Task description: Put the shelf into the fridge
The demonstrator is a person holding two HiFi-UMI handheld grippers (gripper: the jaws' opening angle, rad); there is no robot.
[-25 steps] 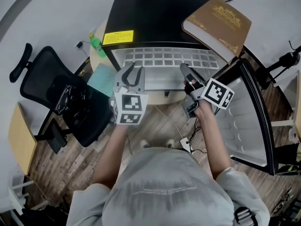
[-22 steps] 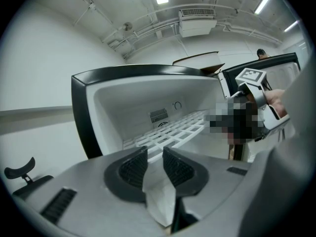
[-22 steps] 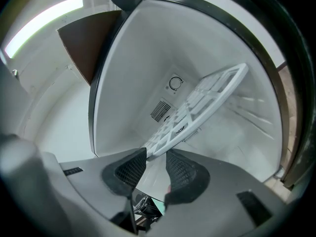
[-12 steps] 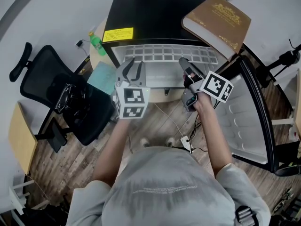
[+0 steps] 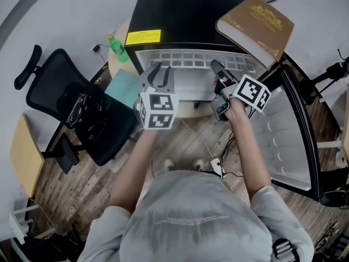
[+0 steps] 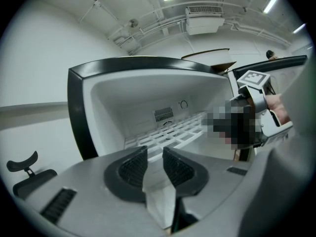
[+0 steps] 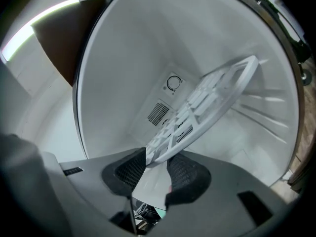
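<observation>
Left gripper grips the shelf as before; right gripper fingers just widened, apparently still holding.

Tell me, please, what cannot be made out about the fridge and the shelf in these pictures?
- Head view: the far edge of the shelf is hidden under the black top of the fridge.
- Head view: print on the yellow label is too small to read.
- Left gripper view: the body of the left gripper hides the fridge floor.
- Right gripper view: markings round the dial are too small to read.
</observation>
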